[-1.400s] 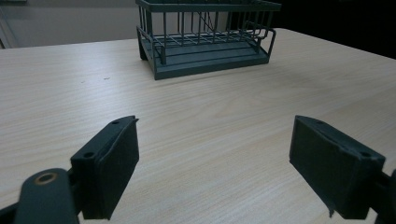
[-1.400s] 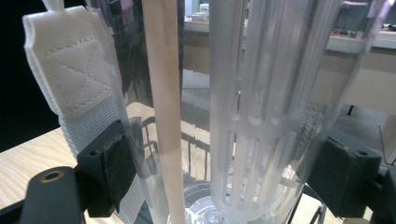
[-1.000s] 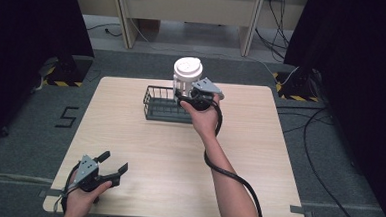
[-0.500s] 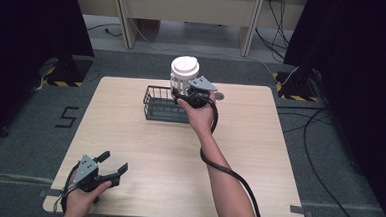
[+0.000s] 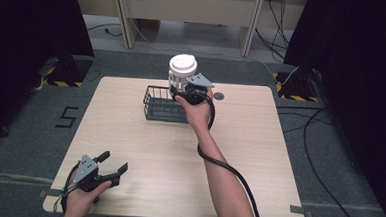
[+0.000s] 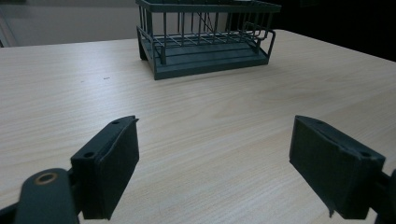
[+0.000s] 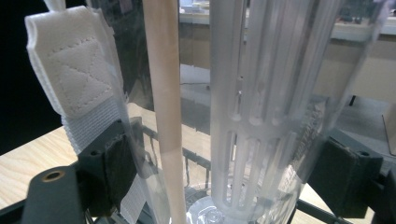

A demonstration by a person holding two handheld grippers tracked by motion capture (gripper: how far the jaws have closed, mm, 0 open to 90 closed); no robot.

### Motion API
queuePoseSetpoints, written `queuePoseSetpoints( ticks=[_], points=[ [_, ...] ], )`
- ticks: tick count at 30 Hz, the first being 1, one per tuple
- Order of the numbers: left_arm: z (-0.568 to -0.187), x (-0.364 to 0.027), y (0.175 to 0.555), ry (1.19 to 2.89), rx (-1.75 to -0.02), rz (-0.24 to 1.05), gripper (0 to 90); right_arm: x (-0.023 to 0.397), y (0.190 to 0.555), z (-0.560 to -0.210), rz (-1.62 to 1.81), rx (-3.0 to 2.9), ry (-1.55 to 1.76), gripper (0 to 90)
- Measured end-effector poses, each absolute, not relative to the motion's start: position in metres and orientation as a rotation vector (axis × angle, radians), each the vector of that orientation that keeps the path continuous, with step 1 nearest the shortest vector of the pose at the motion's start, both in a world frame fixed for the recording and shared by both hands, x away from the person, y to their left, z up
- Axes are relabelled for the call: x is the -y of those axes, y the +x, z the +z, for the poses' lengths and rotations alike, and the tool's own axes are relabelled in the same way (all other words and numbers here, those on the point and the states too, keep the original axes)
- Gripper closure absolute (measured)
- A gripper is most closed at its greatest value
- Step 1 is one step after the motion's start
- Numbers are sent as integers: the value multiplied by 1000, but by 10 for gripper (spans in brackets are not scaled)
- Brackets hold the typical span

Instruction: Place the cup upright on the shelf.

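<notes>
The clear bottle point(image 5: 182, 76) with a white lid is pinched between the jaws of the right gripper point(image 5: 186, 90) and held above the far right end of the dark wire basket point(image 5: 164, 104), toward the far middle of the table point(image 5: 129, 135).

At the left, the left gripper point(image 5: 112, 165) is held low at the near left corner of the table, gripped by the left hand point(image 5: 78, 200). Its jaws are spread wide with nothing between them — in the left gripper view only bare wood is seen in the gap point(image 6: 212, 154). Ahead of those jaws, well apart from them, the wire basket point(image 6: 205, 37) is seen standing on the tabletop, its grey tray floor visible through the bars.

Further right, the right hand point(image 5: 197, 111) is wrapped around the right gripper, and a black cable point(image 5: 228, 168) is trailed back along the forearm toward the near edge. In the right gripper view, the bottle's clear wall point(image 7: 243, 116) is pressed on both sides by the black pads point(image 7: 119, 163). Inside the bottle, just beyond the jaws, a slotted translucent core point(image 7: 252, 93) is seen upright, with a pale tan rod point(image 7: 166, 102) beside it to its left. A white stitched strap point(image 7: 77, 79) is seen hanging against the bottle above the left pad. Below the bottle's base, basket wires point(image 7: 196, 161) are glimpsed — whether the base touches them cannot be told.
</notes>
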State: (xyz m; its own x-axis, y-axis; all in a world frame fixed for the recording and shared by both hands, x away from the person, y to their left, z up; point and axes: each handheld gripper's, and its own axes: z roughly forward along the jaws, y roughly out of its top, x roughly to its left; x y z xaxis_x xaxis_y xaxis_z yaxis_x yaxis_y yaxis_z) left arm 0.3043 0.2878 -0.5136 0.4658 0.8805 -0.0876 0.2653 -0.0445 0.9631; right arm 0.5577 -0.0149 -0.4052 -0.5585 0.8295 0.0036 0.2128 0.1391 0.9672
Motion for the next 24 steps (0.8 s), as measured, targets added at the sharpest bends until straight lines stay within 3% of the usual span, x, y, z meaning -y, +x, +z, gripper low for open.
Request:
queuePoseSetpoints(
  ticks=[24],
  points=[
    [-513,-288,304,1579,-1024,675,154,6,575,-420,1413,-1883,1053,184]
  ],
)
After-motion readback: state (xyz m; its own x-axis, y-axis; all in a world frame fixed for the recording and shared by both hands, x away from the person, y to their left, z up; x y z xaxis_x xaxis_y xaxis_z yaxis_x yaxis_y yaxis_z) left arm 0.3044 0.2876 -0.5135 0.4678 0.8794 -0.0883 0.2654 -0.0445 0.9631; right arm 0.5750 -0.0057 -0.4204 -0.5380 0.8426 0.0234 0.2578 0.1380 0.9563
